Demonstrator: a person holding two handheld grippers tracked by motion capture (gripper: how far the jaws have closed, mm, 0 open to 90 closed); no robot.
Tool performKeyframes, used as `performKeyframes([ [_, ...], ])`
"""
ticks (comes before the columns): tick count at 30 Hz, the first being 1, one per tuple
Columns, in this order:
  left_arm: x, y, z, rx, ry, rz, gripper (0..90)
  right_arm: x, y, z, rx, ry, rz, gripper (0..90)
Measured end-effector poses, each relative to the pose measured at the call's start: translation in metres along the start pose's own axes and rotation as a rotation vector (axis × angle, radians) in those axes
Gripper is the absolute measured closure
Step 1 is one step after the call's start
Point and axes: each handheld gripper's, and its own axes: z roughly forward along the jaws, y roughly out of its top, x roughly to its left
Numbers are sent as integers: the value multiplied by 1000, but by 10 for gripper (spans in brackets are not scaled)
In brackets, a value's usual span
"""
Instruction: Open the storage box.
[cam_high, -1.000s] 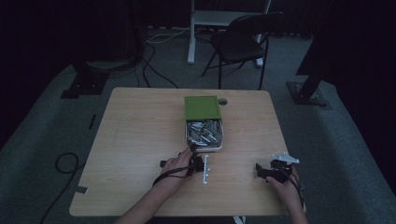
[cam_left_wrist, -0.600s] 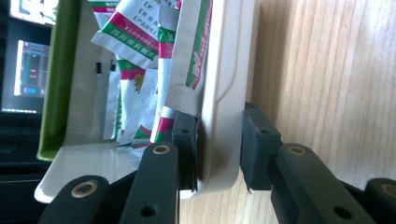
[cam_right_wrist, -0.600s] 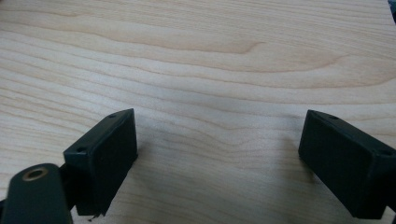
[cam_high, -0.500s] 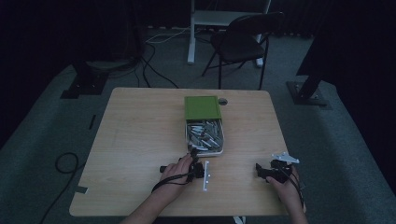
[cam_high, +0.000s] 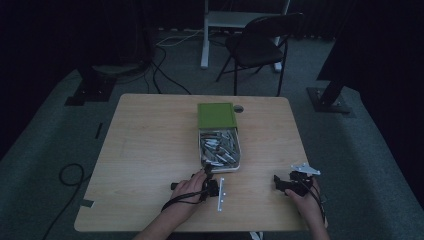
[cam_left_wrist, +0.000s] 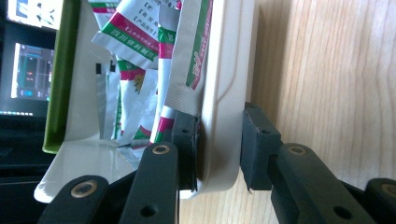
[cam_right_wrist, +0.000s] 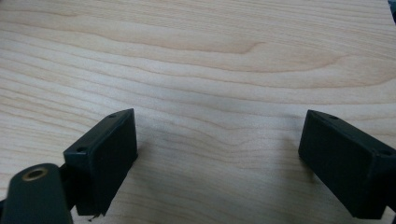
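1. A wooden table (cam_high: 150, 150) lies across the middle of the high view. A white box (cam_high: 220, 150) full of sachets (cam_high: 217, 147) sits just right of centre, with its green lid (cam_high: 216, 115) lying directly above it in the frame.
2. The left gripper (cam_high: 210, 184), low in the frame and just left of centre, is clamped on the box's near wall. In the left gripper view one pad (cam_left_wrist: 187, 140) sits inside the wall and the other pad (cam_left_wrist: 257, 149) outside.
3. The right gripper (cam_high: 282, 184), at the lower right, rests on bare wood with its jaws spread wide and nothing between them.
4. The box is shallow, rounded at the corners, glossy white plastic. The sachets are white with green and red print, piled loosely, some standing above the rim.
5. Risk: the hold is on one thin wall only, so a tug could tip the box and spill sachets.
6. Risk: the smooth wall could slip from the pads, or a sachet by the inner pad could be caught and creased.
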Motion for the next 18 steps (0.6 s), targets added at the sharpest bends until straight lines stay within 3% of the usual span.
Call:
performKeyframes([
  [11, -8, -1, -5, -7, -8, -2, 713, 0, 0, 0, 0, 0, 0, 111],
  [16, -6, -3, -7, -20, -12, -37, 666, 0, 0, 0, 0, 0, 0, 111],
  [18, -5, -4, -8, -36, -29, -76, 639, 0, 0, 0, 0, 0, -1, 111],
])
